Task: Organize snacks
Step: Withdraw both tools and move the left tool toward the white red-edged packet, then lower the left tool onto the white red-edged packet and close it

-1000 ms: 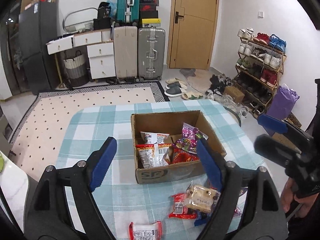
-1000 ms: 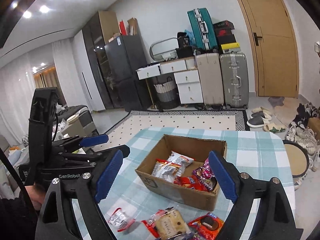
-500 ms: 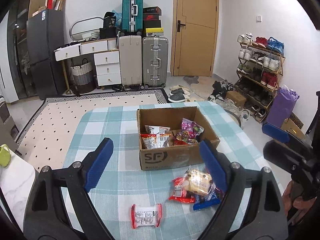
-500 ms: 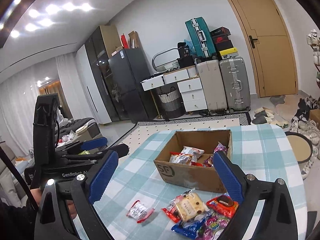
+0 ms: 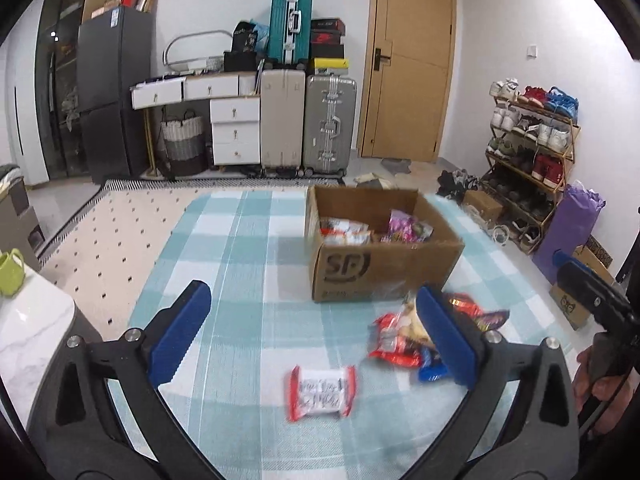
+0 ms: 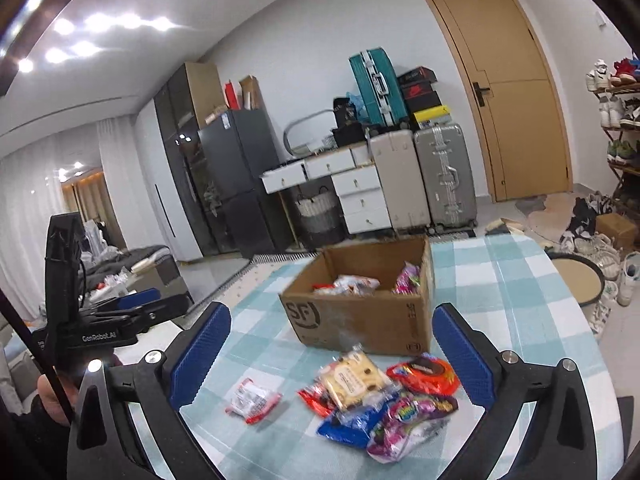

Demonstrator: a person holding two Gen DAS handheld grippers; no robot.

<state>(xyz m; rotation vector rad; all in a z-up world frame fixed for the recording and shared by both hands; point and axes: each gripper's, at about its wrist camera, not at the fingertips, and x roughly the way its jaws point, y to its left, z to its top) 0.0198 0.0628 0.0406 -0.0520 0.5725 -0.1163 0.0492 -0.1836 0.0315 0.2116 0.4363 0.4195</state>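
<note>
An open cardboard box (image 5: 384,268) with several snack packs inside stands on the checked tablecloth (image 5: 248,248); it also shows in the right wrist view (image 6: 360,320). In front of it lie a red-and-white pack (image 5: 322,392) (image 6: 250,398) alone and a pile of packs (image 6: 384,392) (image 5: 400,340). My left gripper (image 5: 316,336) is open and empty, above the lone pack. My right gripper (image 6: 332,360) is open and empty, above the pile. Each gripper shows in the other's view: the right (image 5: 592,304), the left (image 6: 100,320).
The table's right edge drops to a round stool (image 6: 576,284) and a shoe rack (image 5: 532,140). A white marble surface with a green mug (image 5: 10,272) sits at the left. Suitcases (image 5: 308,120), drawers and a fridge stand by the far wall.
Both grippers have pulled back from the box and lowered toward the table's near side; the loose packs now lie between the fingers. Both stayed open.
</note>
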